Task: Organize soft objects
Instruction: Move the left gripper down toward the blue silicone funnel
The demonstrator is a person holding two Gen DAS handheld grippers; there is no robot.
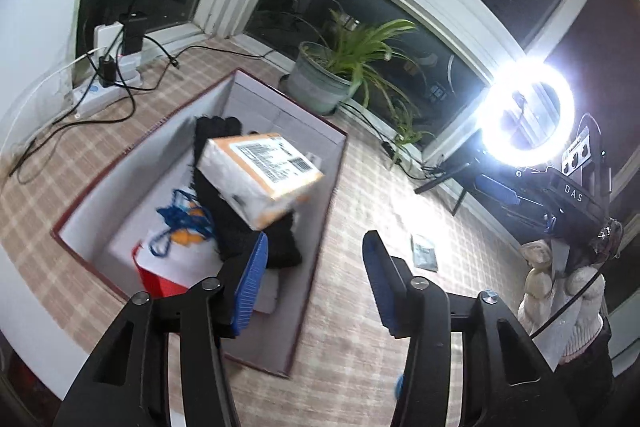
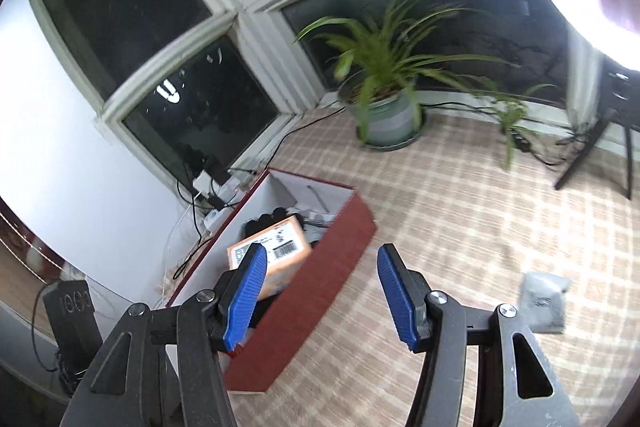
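Observation:
A red box with a grey inside stands on the checked mat. In it lie a black fuzzy item, a tilted orange and white parcel on top of that, a blue cord and a red and white bag. My left gripper hangs open over the box's near right rim, with nothing between its blue pads. My right gripper is also open and empty, above the red box and its parcel. A small grey packet lies on the mat to the right.
A potted plant stands by the dark window. A power strip with cables lies at the left wall. A ring light on a stand glares at the right. A gloved hand holds the other tool there. The grey packet lies nearby.

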